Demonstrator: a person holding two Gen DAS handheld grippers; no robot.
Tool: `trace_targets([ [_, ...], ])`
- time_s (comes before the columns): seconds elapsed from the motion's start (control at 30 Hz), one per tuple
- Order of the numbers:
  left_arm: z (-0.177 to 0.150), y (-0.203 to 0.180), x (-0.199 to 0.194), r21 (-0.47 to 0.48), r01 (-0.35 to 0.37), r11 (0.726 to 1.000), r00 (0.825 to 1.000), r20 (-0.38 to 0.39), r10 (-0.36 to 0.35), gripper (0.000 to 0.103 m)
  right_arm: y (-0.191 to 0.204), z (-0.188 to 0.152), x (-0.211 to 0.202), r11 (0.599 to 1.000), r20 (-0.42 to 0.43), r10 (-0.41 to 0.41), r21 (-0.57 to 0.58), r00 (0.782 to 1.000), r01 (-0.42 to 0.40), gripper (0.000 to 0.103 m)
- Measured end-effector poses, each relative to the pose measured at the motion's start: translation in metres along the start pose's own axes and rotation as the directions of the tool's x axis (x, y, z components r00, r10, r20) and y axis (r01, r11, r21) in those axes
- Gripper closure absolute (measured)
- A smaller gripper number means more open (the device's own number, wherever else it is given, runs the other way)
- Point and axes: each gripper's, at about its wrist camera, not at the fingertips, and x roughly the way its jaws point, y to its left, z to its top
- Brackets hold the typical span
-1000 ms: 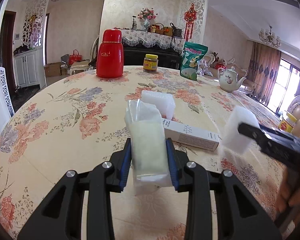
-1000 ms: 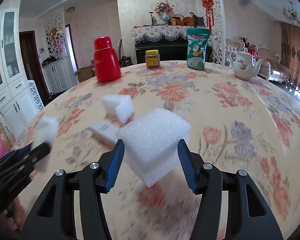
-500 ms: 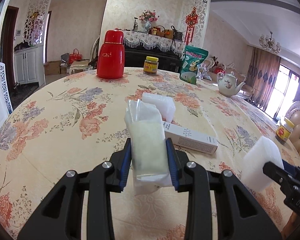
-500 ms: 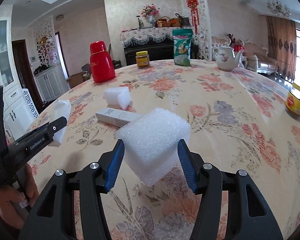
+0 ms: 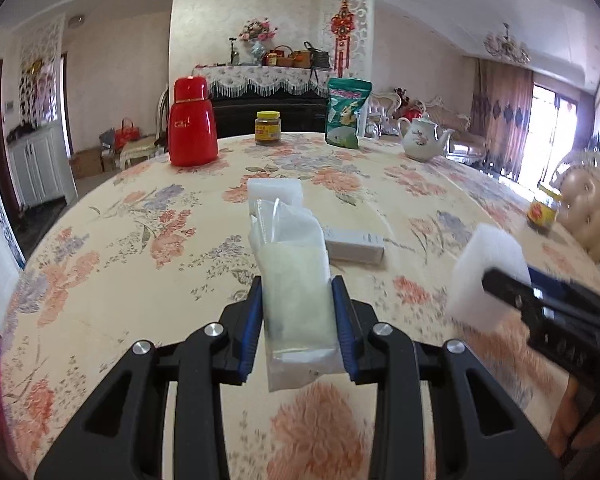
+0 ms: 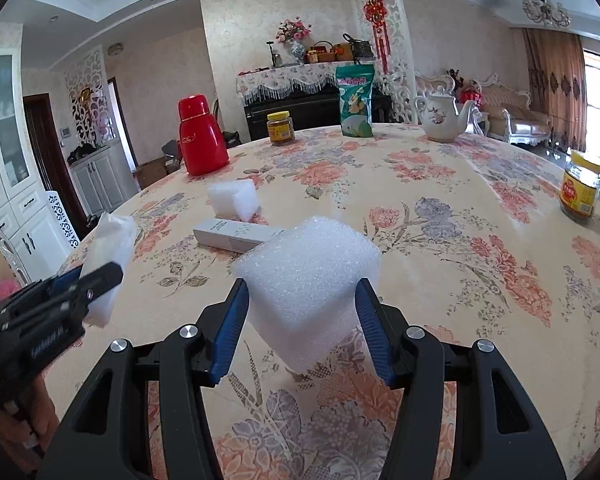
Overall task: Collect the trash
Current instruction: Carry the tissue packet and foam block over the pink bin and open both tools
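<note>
mid-collection, both hands loaded: left gripper (image 5: 298, 320) clamped on a clear plastic packet (image 5: 296, 280) at lower centre, right gripper (image 6: 300, 320) clamped on a white foam block (image 6: 306, 276). likely next: carrying both to a bin, none in view. still lying mid-frame on the floral tablecloth (image 6: 440, 240): another foam piece (image 6: 234, 198), small white box (image 6: 234, 236). ornate living room behind.

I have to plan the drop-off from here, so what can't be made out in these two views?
- Any bin: in neither view.
- Right tongs in the left view: blurred, cut by the right edge; only the foam block is clear.
- Small box, left view: partly hidden by the plastic bag.
- Jar label: too small to read.
</note>
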Motion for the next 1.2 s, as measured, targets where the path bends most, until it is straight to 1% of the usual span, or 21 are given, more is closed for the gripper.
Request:
trace_targets([
  [0.2,-0.012,0.003,-0.024,-0.014,0.013,1.0,1.0,0.022,-0.013,0.07,0.009,-0.004,-0.02,0.998,0.021,0.0,-0.056,1.0,0.001,0.05],
  [0.3,-0.016,0.004,-0.036,-0.025,0.03,0.999,0.999,0.031,-0.029,0.07,0.017,-0.009,-0.032,0.996,0.031,0.017,-0.093,0.999,-0.014,0.05],
  [0.4,-0.022,0.002,-0.047,-0.013,0.035,0.999,0.999,0.041,-0.035,0.07,0.025,-0.015,-0.04,0.992,0.03,0.036,-0.118,0.999,-0.032,0.05],
  [0.5,-0.028,0.003,-0.056,-0.007,0.029,1.0,0.998,0.057,-0.029,0.07,0.032,-0.018,-0.043,0.989,0.032,0.035,-0.145,0.999,-0.03,0.05],
  [0.57,-0.032,0.006,-0.061,-0.001,0.023,1.0,0.998,0.061,-0.023,0.07,0.035,-0.018,-0.044,0.988,0.03,0.049,-0.149,0.998,-0.044,0.05],
  [0.63,-0.035,0.012,-0.065,-0.012,0.029,1.0,0.998,0.058,-0.028,0.07,0.04,-0.02,-0.045,0.985,0.031,0.065,-0.16,0.997,-0.059,0.05],
  [0.77,-0.04,0.025,-0.075,-0.039,0.032,0.999,0.997,0.078,-0.029,0.07,0.059,-0.024,-0.043,0.972,0.017,0.101,-0.214,0.995,-0.095,0.05],
  [1.0,-0.047,0.057,-0.092,-0.074,-0.009,0.997,0.994,0.106,0.017,0.07,0.088,-0.022,-0.039,0.958,0.002,0.156,-0.246,0.988,-0.15,0.05],
  [1.13,-0.054,0.072,-0.1,-0.086,-0.027,0.996,0.993,0.108,0.036,0.07,0.112,-0.023,-0.037,0.941,-0.007,0.194,-0.283,0.981,-0.188,0.05],
  [1.2,-0.057,0.079,-0.105,-0.082,-0.049,0.995,0.992,0.112,0.058,0.07,0.123,-0.023,-0.035,0.934,-0.012,0.207,-0.296,0.978,-0.201,0.05],
])
